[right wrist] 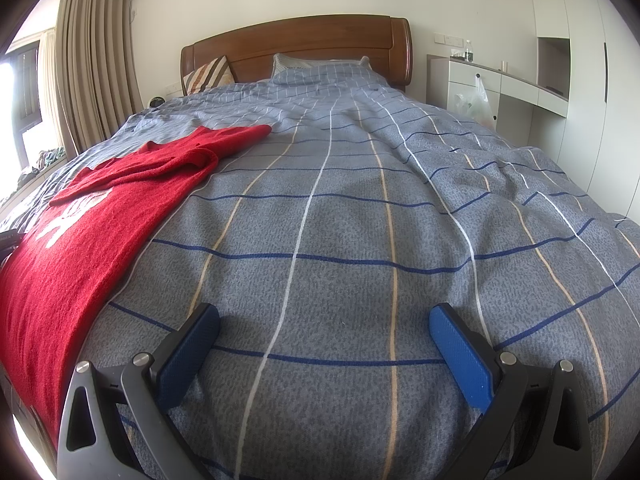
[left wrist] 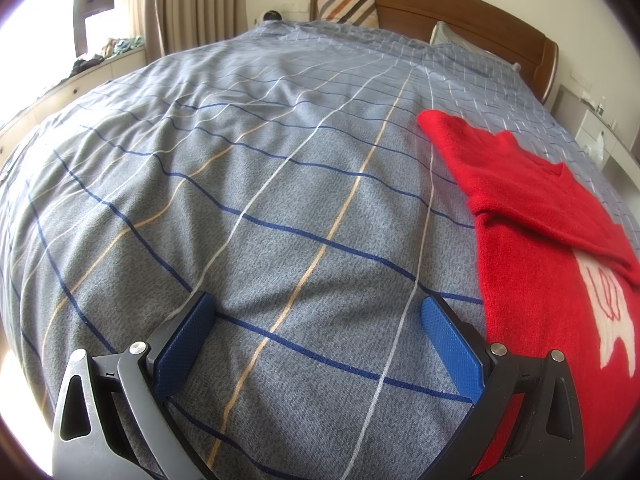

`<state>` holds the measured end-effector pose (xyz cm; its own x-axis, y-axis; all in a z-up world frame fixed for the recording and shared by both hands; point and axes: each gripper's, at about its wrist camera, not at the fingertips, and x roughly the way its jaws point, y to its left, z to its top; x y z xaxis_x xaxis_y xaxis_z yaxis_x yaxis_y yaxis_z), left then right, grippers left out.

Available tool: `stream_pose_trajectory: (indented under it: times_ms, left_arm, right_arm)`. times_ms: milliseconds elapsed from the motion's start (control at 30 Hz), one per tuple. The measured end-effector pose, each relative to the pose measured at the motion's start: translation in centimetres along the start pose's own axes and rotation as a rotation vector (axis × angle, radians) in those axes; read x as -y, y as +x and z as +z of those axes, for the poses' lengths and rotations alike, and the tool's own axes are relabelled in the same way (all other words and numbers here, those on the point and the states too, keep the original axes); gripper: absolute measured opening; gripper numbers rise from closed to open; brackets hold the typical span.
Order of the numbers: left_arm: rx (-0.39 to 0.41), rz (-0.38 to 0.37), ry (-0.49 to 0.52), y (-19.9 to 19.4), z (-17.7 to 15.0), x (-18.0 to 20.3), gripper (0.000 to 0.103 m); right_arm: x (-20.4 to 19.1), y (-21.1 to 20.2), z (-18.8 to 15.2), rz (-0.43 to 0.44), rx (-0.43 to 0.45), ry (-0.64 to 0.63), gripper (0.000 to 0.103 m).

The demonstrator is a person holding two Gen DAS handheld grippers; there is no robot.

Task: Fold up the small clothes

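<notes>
A small red knit sweater with a white figure on its front lies on the grey checked duvet. One sleeve is folded across its chest. In the left wrist view it lies to the right of my left gripper, which is open and empty just above the duvet. In the right wrist view the sweater lies to the left of my right gripper, which is also open and empty above the duvet. Neither gripper touches the sweater.
A wooden headboard with pillows stands at the far end. Curtains and a window sill with clothes are on the left. A white desk unit with a plastic bag stands to the right of the bed.
</notes>
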<state>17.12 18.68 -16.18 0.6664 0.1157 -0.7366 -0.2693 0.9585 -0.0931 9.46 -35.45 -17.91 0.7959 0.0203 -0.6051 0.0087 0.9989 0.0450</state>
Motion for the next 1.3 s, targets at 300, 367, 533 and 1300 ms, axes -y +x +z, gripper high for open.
stream_pose_trajectory:
  times_ms: [300, 367, 533, 1300]
  left_arm:
    - [0.001, 0.001, 0.001, 0.0, 0.0, 0.0, 0.103]
    - [0.001, 0.001, 0.001, 0.0, 0.0, 0.0, 0.103]
    - [0.001, 0.001, 0.002, 0.0, 0.0, 0.0, 0.103]
    - [-0.470, -0.284, 0.150, -7.9, -8.7, 3.1, 0.079]
  right_arm:
    - [0.0, 0.0, 0.0, 0.000, 0.000, 0.000, 0.103]
    - [0.0, 0.0, 0.0, 0.000, 0.000, 0.000, 0.103]
    - [0.0, 0.0, 0.0, 0.000, 0.000, 0.000, 0.103]
    - [-8.5, -9.1, -2.1, 0.512, -0.345, -0.123, 0.096]
